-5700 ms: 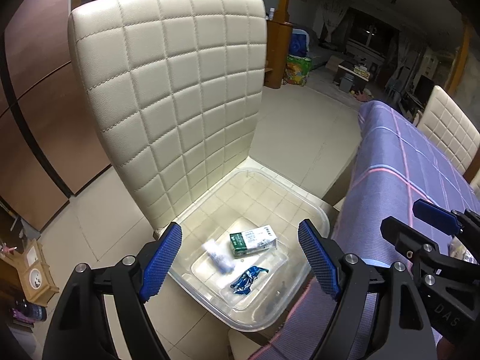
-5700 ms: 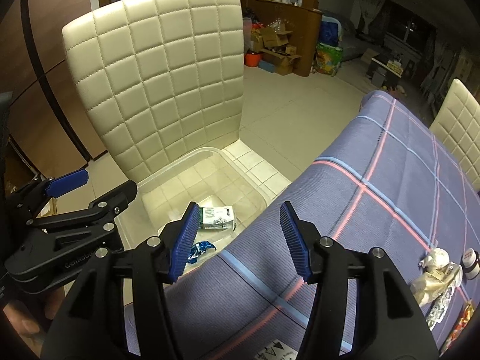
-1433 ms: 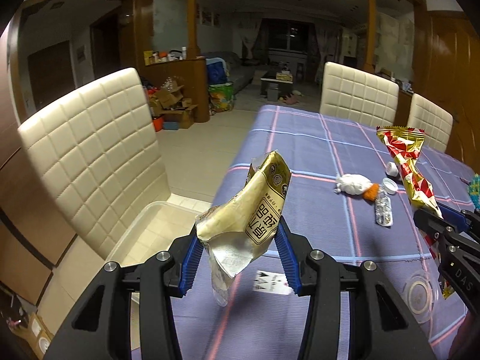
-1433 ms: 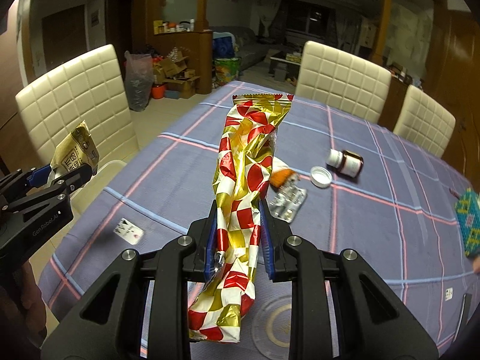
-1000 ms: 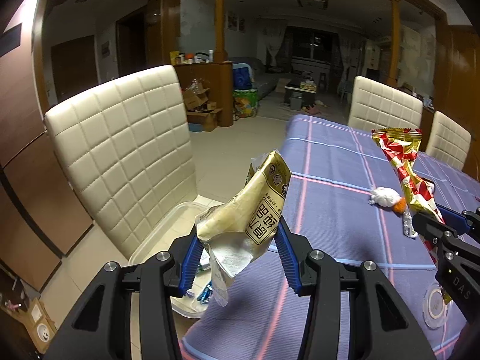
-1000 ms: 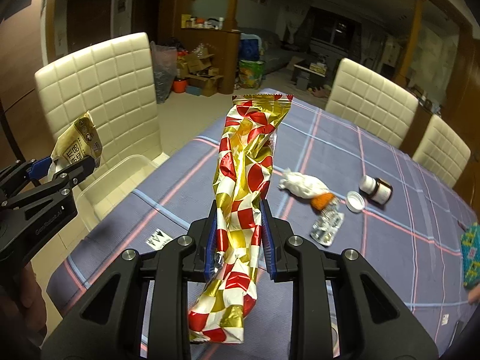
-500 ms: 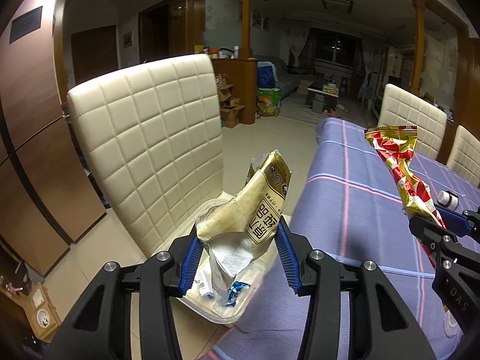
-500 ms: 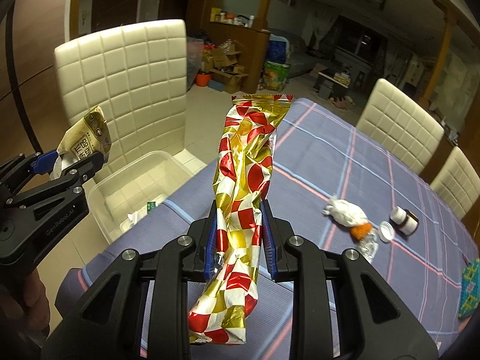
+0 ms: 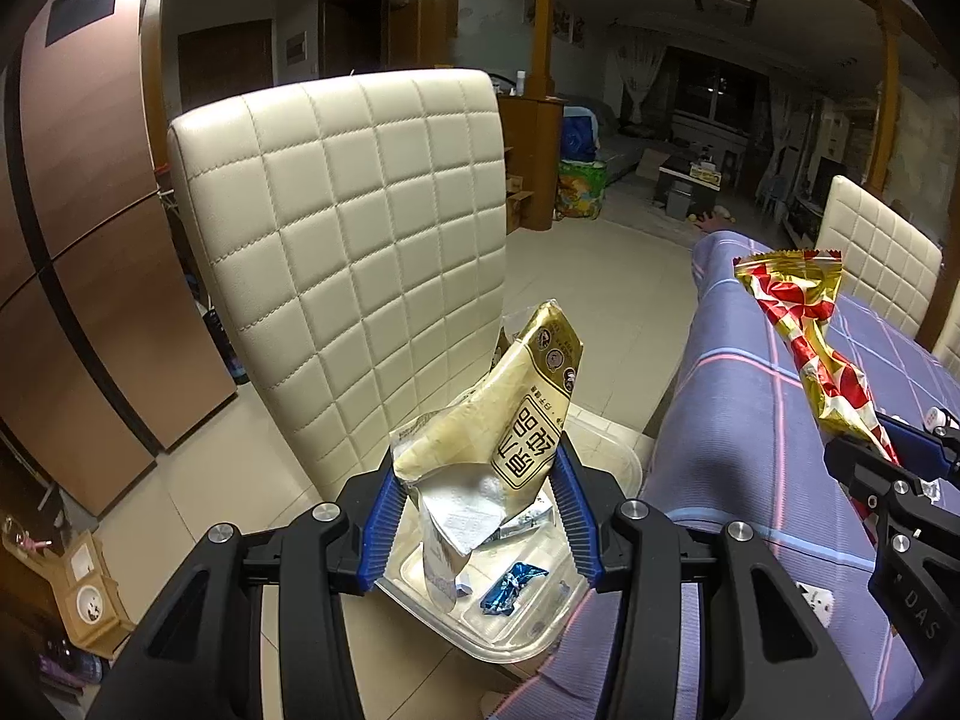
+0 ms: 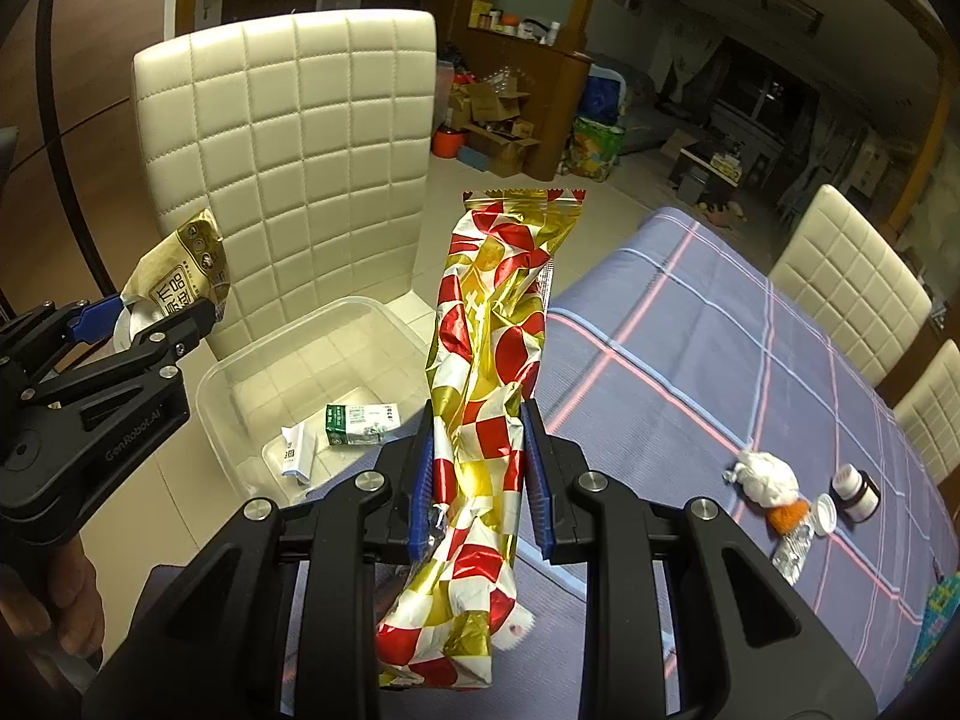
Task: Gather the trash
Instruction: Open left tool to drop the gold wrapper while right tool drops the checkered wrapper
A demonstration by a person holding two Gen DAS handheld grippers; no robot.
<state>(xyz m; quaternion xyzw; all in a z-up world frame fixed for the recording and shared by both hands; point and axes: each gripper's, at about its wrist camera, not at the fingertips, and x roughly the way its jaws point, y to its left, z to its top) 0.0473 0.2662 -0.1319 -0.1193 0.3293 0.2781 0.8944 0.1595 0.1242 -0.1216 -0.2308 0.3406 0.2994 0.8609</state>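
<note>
Left hand-held gripper (image 9: 477, 504) clamps a beige wrapper (image 9: 498, 420), the right hand-held gripper (image 10: 477, 474) a red-gold wrapper (image 10: 489, 396); bring each squarely above the clear bin (image 10: 252, 372) before letting go.

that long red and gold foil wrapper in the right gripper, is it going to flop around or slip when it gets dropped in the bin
The red and gold foil wrapper stands creased above the right gripper, so probably light and only slightly stiff. Glossy foil may slip. It looks empty, so it might flutter when dropped.

Black gripper (image 9: 477, 516) frames, ribbed blue fingers (image 9: 379, 519), silver screws.
</note>
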